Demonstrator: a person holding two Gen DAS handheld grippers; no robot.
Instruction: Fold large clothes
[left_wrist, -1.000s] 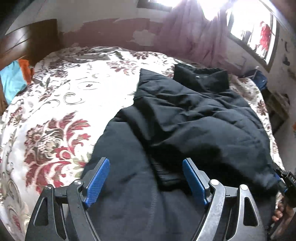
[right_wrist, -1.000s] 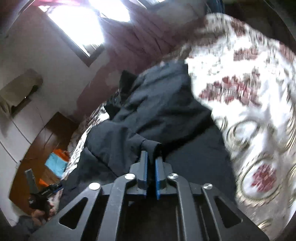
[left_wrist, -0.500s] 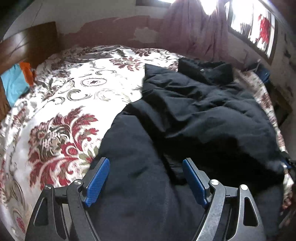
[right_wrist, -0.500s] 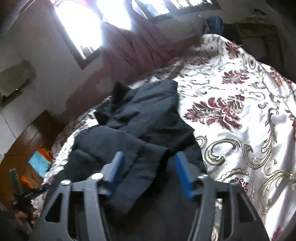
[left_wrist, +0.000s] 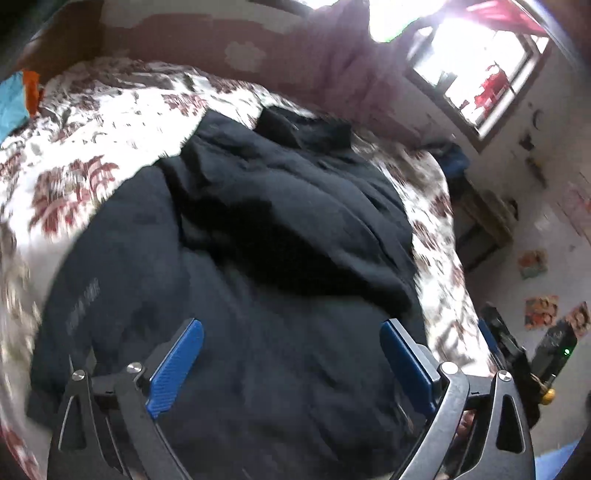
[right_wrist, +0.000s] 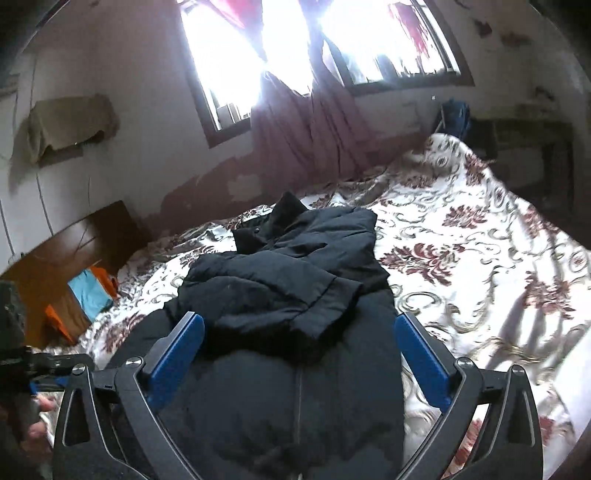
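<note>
The right gripper (right_wrist: 299, 354) has its blue jaws spread wide. They have just been opening, and nothing is pinched between them. The black coat (right_wrist: 295, 295) lies below and past them, not touched by the pads. The left gripper (left_wrist: 291, 363) also has its jaws far apart. They have just opened a bit more too, and they hold nothing; the coat shows in the gap but sits lower down.

The coat lies in the middle of the bed (right_wrist: 480, 258), on the flowery cover. Its collar (right_wrist: 284, 210) points toward 12 o'clock, at the window wall. One sleeve (right_wrist: 295, 291) is already laid across the chest, with its cuff toward 4 o'clock in the right view. So I think the sleeve folding is done or nearly done. The long body of the coat reaches to 6 o'clock, and looks not yet folded up. That big fold looks like what is left.
</note>
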